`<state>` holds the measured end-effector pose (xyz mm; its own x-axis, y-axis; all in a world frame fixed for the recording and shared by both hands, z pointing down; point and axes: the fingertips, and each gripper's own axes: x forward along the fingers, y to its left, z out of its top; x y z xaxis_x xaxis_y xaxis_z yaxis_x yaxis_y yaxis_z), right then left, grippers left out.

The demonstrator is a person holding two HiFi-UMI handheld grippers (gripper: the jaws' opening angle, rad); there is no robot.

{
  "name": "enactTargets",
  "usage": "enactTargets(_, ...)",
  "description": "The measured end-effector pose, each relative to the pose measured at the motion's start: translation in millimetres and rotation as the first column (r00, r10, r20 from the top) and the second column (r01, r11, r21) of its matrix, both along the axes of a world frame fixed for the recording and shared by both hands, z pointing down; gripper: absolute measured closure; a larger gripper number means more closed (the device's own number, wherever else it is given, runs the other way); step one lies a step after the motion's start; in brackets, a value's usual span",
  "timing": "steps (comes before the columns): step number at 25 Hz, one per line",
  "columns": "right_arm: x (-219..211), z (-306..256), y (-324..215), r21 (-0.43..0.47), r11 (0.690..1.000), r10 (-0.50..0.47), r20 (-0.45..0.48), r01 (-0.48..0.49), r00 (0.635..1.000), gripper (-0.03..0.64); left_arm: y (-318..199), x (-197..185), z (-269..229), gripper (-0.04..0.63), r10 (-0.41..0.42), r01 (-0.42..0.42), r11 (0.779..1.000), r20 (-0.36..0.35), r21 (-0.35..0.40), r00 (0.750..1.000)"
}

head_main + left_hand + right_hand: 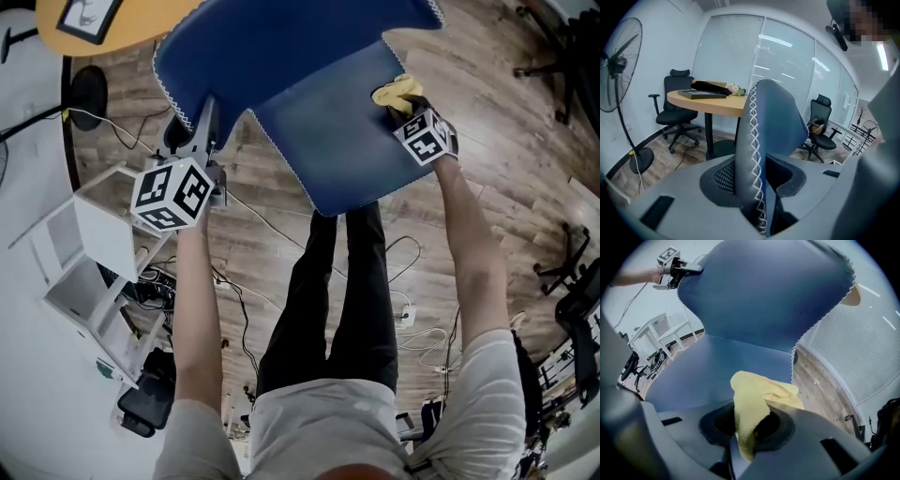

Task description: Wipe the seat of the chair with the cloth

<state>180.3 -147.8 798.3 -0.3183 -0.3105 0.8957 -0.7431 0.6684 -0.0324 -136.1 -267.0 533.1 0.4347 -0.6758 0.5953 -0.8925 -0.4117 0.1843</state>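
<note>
Right gripper [412, 111] fingers clenched on yellow cloth [394, 92], upper right on seat [328, 141]; looks soft, limp, best gripped bunched. Left gripper [204, 122] clamps stiff backrest edge [187, 103].

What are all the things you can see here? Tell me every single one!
chair: one, blue with white stitching, middle, in front of the person
cloth: one, yellow, at the seat's right rear corner
table: one, round, wooden top, behind the chair
fan: one, black, standing left of the table
office chairs: two, black, one behind the table, one by the window
shelf: one, white, on the floor at the left
left claw: one, grey, clamped on the chair's back edge
right claw: one, grey, gripping the cloth
arms: two, bare, stretched towards the chair
legs: two, black trousers, below the seat
</note>
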Motion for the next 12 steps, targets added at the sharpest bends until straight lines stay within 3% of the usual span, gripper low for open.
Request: enactTargets(12,23.3,0.5,48.3,0.011,0.999,0.039,-0.006,-0.038,0.999,0.540,-1.6,0.8,1.8,0.433,-0.004,0.003,1.000,0.047,0.013,0.999)
